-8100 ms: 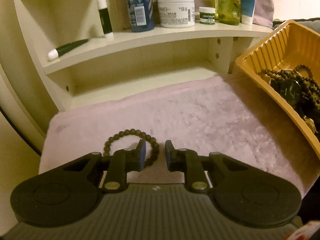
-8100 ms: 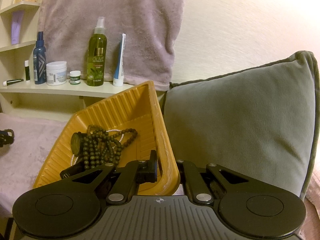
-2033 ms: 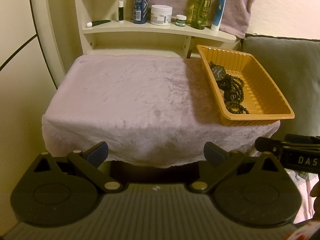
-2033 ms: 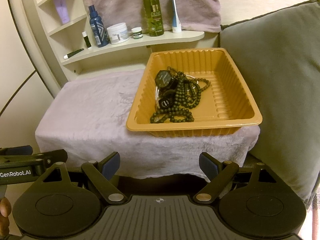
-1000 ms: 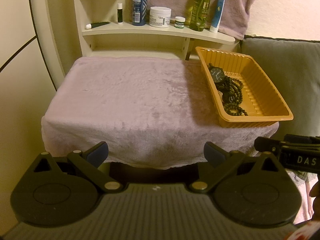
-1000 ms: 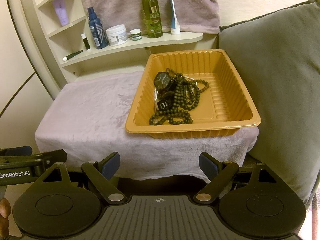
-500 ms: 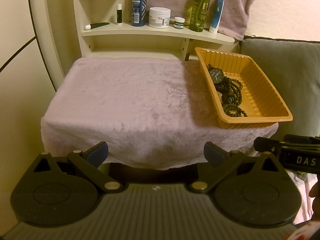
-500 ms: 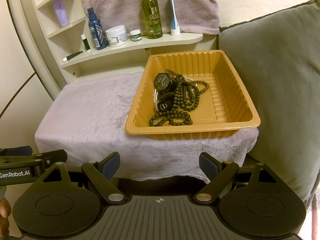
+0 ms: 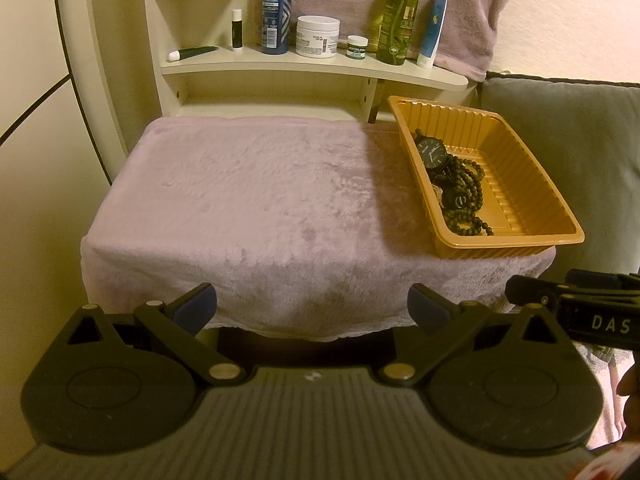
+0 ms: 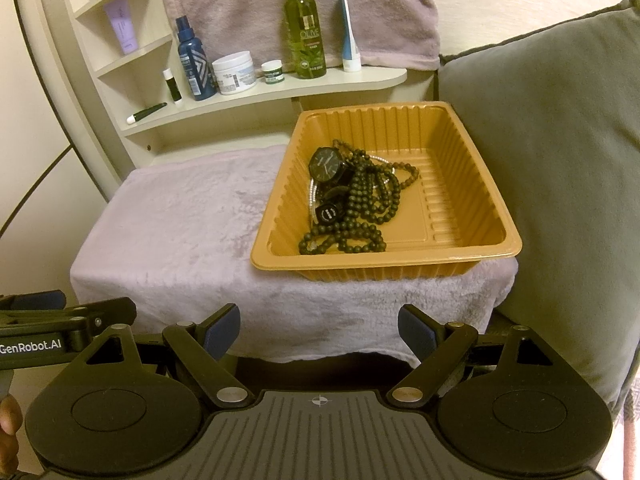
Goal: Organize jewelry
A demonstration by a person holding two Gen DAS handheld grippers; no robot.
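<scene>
An orange ribbed tray (image 10: 496, 248) stands on the right end of a table draped with a pink fuzzy towel (image 10: 180, 220). In it lie a black watch (image 10: 326, 165), dark bead strings (image 10: 360, 216) and a pale bead strand. The tray (image 9: 560, 236) with the watch (image 9: 431, 152) and beads (image 9: 466, 196) also shows in the left wrist view. My left gripper (image 9: 312, 306) is open and empty, held back below the table's front edge. My right gripper (image 10: 319, 330) is open and empty, also back from the front edge, in front of the tray.
A cream shelf (image 9: 320, 66) behind the table carries bottles, jars and tubes. A pink towel (image 10: 280, 8) hangs on the wall. A grey cushion (image 10: 560, 160) stands right of the tray. The other gripper shows at the frame edge in each view.
Eight seconds ago the left gripper was closing on a bead bracelet on the towel and the right held the tray rim. Now both are open, pulled back, nearly still; the towel is bare.
</scene>
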